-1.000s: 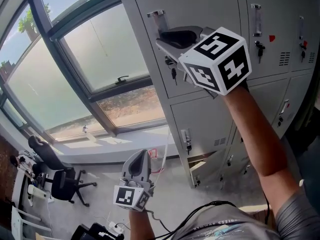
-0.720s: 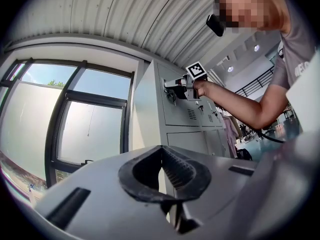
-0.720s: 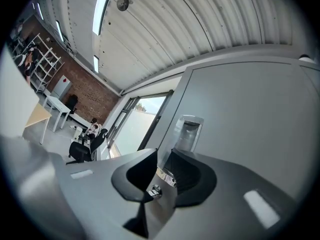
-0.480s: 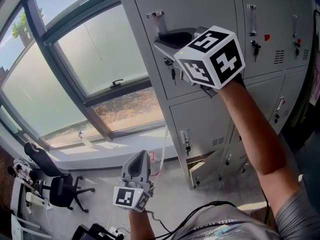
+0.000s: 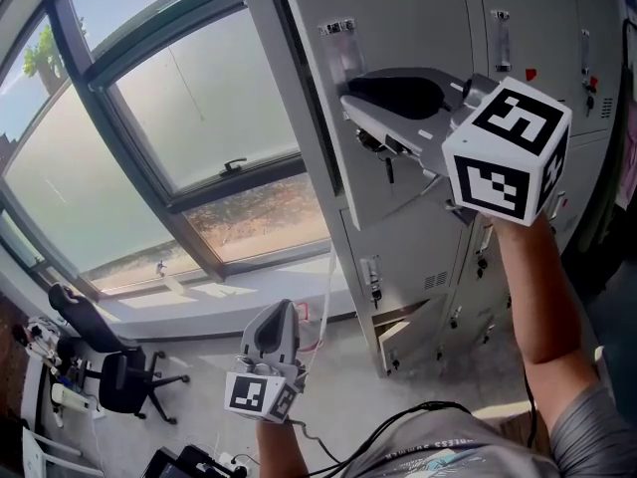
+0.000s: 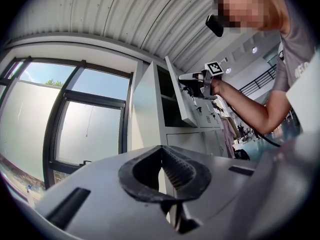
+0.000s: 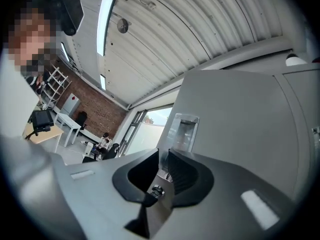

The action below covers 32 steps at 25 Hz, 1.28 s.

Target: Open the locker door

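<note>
Right gripper [image 7: 163, 156] fingers are clenched on a thin metal lip of the door [image 5: 398, 18], the upper one at the locker bank's left end, which stands partway out. The pull looks under way; the next move likely calls for a wider outward arc. Left gripper [image 6: 161, 151] hangs low, fingers together, empty. Its view alone shows the dark locker interior [image 6: 167, 99] behind the door.
</note>
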{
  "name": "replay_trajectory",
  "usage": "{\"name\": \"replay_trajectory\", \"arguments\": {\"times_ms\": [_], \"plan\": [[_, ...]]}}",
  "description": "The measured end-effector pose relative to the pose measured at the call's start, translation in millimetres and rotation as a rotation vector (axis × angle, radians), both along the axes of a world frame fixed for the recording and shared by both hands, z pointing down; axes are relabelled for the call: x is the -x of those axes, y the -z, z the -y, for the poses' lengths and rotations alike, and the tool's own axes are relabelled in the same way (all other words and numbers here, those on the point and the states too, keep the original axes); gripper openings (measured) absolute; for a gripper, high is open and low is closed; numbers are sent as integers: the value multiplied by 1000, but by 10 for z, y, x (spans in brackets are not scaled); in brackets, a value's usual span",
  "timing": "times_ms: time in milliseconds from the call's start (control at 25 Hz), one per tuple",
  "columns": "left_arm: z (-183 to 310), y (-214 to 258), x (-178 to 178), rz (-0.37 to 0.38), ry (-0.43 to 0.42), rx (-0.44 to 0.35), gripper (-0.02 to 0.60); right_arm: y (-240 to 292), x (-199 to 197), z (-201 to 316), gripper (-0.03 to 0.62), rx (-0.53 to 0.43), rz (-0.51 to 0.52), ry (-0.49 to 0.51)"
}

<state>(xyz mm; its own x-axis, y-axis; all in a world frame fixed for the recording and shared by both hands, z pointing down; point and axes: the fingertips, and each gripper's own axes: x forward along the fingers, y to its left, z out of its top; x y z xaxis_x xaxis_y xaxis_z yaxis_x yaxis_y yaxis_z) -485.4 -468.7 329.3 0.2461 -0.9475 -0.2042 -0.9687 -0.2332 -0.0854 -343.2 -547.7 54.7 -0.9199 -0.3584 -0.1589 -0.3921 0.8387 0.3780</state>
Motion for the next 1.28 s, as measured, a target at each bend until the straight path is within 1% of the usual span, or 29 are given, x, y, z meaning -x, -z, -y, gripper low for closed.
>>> {"name": "replay_trajectory", "arguments": {"times_ms": [120,240,520,800,1040,1280], "plan": [[-38,17,-45,2,5,-2,6,17,-213,-179,54,-21,20,29],[-36,15,-39,6,4,-3,6,18,-325,-266,51,-25,41,46],[-21,25,-50,17,-14,-6,6,31,-368,-312,49,-20,44,63],[-33,45,-55,19,6,5,7,26,-369,-302,46,-29,40,67],[-122,95,-89,21,-12,-5,6,-12,-465,-361,46,-36,71,41],[-311,184,-234,35,-65,-25,6,-244,-825,-564,35,-15,133,-19]]}}
